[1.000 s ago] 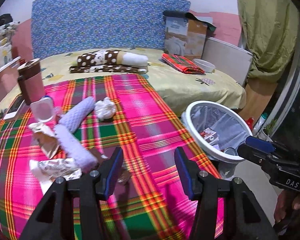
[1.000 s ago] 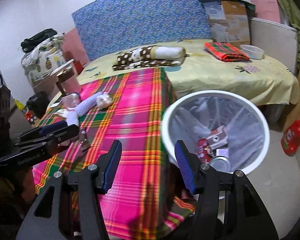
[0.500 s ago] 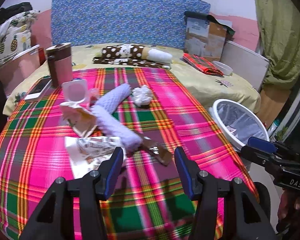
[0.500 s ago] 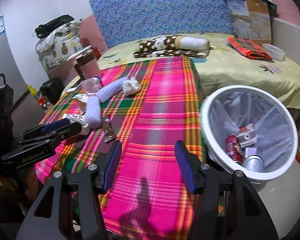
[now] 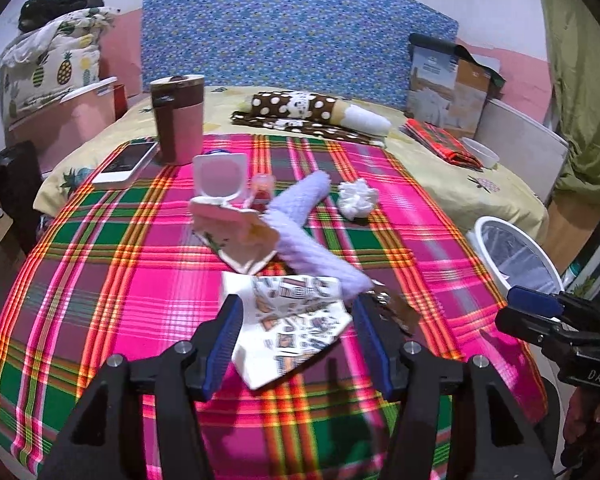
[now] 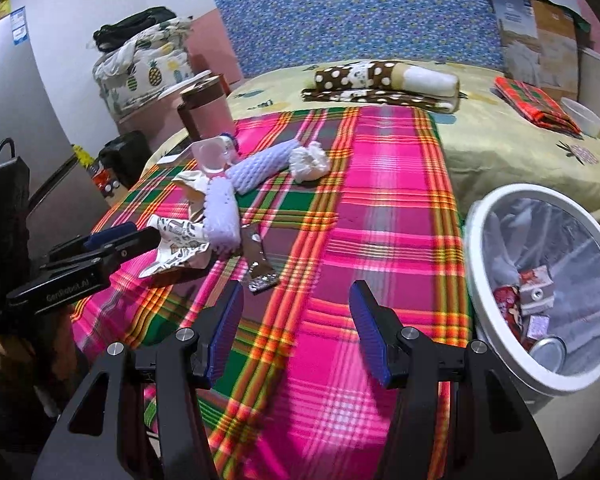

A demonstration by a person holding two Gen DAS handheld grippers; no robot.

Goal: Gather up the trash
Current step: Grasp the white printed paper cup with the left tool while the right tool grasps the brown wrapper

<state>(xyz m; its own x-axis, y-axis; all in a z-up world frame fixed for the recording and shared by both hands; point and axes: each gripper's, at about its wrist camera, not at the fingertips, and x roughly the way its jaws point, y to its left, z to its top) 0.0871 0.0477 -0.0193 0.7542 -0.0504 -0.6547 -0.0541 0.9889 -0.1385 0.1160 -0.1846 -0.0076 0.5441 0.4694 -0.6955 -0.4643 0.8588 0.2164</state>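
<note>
printed wrapper (image 5: 296, 316) — between parted left fingers (image 5: 226, 334)

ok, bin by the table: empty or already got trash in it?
Not empty. The white bin holds a red can, wrappers and a round lid at its bottom.

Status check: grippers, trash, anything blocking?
Both hand-held grippers open: left framing the printed wrapper, right empty. Trash bin at table's edge. Purple foam sleeve overlaps wrapper's far corner.

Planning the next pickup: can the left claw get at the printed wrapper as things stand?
Probably yes. The left claw is open with the printed wrapper between its fingers; only the purple foam sleeve lies against the far edge.
</note>
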